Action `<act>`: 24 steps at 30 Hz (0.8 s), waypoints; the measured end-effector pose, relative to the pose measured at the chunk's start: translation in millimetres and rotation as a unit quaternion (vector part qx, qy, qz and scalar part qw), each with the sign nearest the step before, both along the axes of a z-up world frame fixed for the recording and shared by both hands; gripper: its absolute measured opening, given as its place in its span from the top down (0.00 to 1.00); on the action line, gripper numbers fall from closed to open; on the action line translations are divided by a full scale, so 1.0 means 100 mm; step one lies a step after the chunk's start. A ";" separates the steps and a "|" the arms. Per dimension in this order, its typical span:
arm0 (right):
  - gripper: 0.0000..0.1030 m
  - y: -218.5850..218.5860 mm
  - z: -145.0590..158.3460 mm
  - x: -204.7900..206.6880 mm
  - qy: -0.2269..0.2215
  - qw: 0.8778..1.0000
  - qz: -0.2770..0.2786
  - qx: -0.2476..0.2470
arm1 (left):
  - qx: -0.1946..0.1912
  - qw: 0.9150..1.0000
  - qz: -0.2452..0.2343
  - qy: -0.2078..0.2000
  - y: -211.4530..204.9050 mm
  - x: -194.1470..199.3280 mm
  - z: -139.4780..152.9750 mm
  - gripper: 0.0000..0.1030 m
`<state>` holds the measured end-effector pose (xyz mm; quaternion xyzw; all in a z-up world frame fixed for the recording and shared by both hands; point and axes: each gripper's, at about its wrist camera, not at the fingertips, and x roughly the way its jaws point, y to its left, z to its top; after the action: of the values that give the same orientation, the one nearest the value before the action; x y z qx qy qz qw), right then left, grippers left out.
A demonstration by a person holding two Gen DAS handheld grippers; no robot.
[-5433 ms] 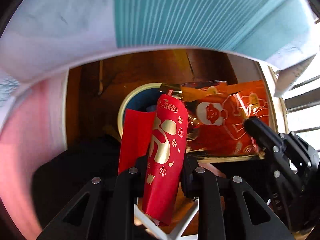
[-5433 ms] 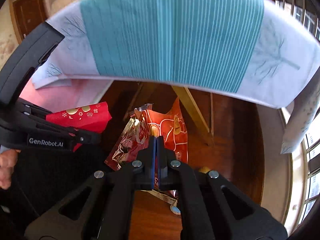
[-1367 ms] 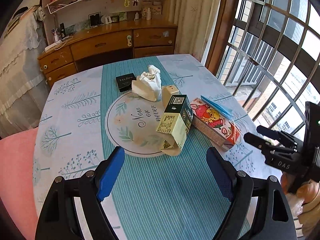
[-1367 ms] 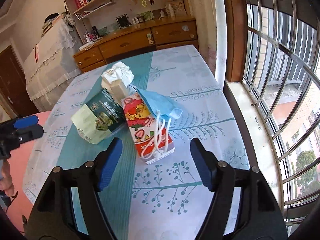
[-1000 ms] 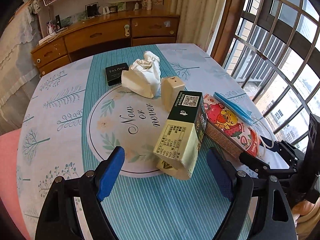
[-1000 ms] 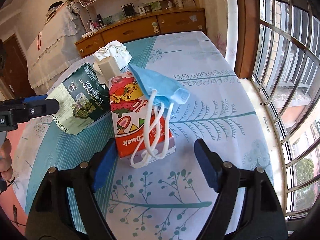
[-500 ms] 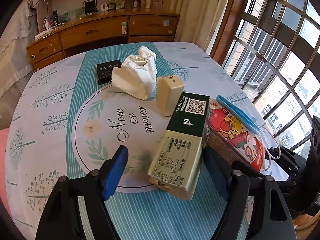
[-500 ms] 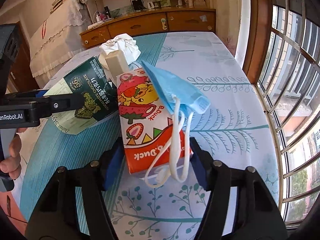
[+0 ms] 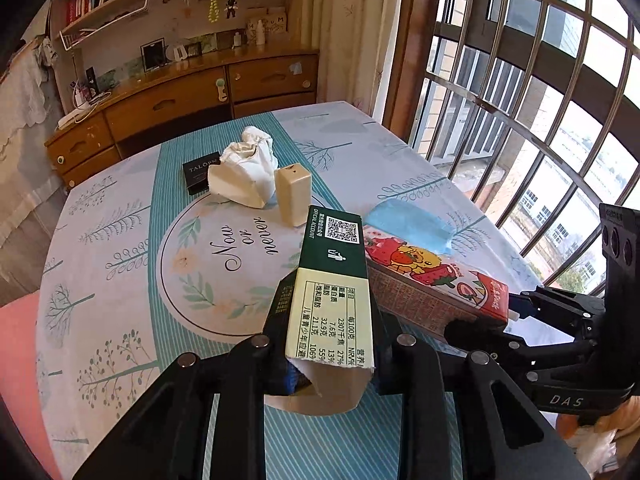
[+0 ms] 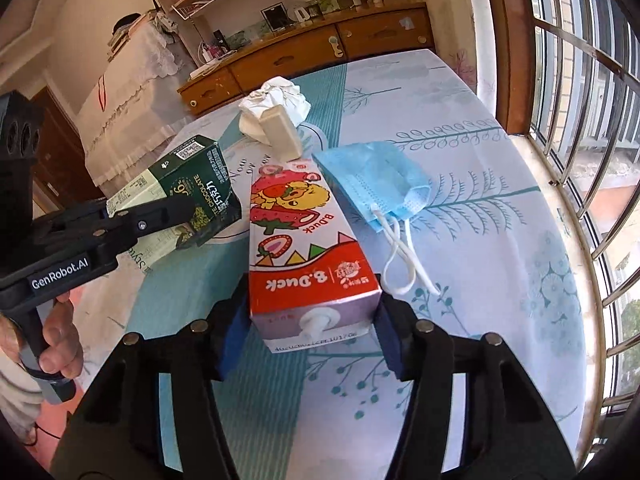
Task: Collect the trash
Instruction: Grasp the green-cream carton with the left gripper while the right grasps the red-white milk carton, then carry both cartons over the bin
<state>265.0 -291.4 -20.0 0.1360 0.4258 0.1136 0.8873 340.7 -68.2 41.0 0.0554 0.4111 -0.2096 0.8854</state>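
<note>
In the left wrist view the left gripper point(image 9: 330, 356) fills the lower middle of the frame, its jaws having just been closing and now clamped on the near, torn-open end of a green chocolate box point(image 9: 334, 292), which tilts up off the counter point(image 9: 120, 248). At the right edge of that frame the right gripper point(image 9: 484, 322) reaches in from the side. In the right wrist view its jaws, also just closing, press on both sides of the red B.Duck carton point(image 10: 304, 248) at lower centre, the carton's spout end nearest the camera. A blue face mask point(image 10: 376, 178) lies on the counter just right of the carton, its white ear loops trailing toward the lower right. Toward the upper middle of both views a crumpled white paper point(image 9: 244, 172) and a small cream block point(image 9: 293, 194) stand close together, with a black card box point(image 9: 198, 172) to the left of the paper in the left wrist view. A hand point(image 10: 56, 332) grips the left gripper's handle at the lower left of the right wrist view.
</note>
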 end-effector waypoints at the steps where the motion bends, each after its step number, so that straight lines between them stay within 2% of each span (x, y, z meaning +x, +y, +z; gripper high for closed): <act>1: 0.49 0.02 0.06 -0.05 -0.001 1.000 0.001 0.005 | -0.002 1.000 0.001 -0.002 0.04 -0.08 0.06 0.75; 6: 0.50 0.19 0.32 -0.38 -0.016 1.000 0.012 0.002 | -0.014 1.000 0.008 -0.003 0.28 -0.59 0.32 0.75; 13: 0.50 0.48 0.60 -1.01 -0.027 0.999 0.031 -0.021 | -0.022 1.000 0.007 0.008 0.65 -1.50 0.49 0.75; 18: 0.50 0.70 0.80 -1.64 -0.036 0.998 0.053 -0.025 | -0.028 0.999 0.002 0.015 0.91 -2.22 0.51 0.75; 24: 0.50 0.90 0.87 -2.43 -0.031 0.996 0.074 -0.033 | -0.040 0.999 -0.005 0.032 1.16 -3.15 0.42 0.75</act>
<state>22.3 -201.0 66.5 0.0709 0.4103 0.1695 0.8932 25.8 48.2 83.2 0.0154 0.4302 -0.2318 0.8723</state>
